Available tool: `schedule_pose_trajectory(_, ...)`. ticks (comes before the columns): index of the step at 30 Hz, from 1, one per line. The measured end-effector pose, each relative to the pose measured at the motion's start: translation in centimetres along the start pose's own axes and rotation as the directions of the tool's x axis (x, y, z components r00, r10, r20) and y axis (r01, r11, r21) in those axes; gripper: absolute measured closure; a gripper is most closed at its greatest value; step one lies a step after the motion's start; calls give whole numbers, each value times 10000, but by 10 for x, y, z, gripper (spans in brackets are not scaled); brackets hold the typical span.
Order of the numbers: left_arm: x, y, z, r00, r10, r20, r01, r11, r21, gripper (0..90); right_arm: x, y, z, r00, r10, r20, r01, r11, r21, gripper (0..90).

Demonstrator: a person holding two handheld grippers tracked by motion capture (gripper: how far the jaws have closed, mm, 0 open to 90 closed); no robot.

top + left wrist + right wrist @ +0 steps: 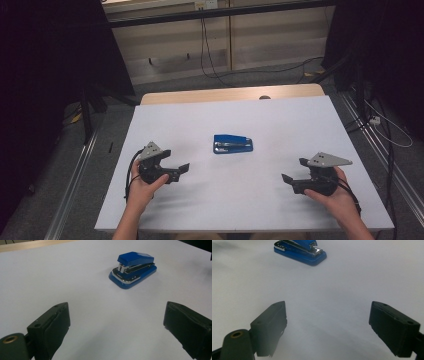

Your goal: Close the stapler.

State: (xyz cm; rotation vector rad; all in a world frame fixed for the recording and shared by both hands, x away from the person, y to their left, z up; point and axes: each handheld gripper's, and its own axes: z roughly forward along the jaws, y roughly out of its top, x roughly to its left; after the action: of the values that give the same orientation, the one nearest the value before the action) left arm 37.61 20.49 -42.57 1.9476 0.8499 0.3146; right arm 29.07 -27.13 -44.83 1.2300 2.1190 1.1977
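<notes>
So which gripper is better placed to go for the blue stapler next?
Left, marginally. In the high view the left gripper sits nearer the blue stapler than the right gripper. Both are open with a clear path, and each points toward it.

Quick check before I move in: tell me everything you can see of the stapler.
The stapler is small, glossy blue, plastic by its look, with a bright metal magazine and trim between the blue top cover and blue base. It looks closed or nearly so. It lies flat on its base near the middle of the white table, long axis running left to right. Nothing touches it but the table; both tongs, left and right, are open and well short of it.
</notes>
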Motion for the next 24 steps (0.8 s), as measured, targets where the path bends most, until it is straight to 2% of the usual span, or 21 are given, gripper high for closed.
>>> schedule_pose_trajectory(11, 2, -11, -10, 10000, 77, 34, -78, 9999, 123, 72, -2, 0, -3, 10000, -36, 41, 36, 9998, -174, 148)
schedule_pose_trajectory(24, 9, -18, -23, 9999, -98, -48, 98, 9999, 101, 71, 0, -1, -2, 9998, -128, -121, 126, 9998, -178, 149)
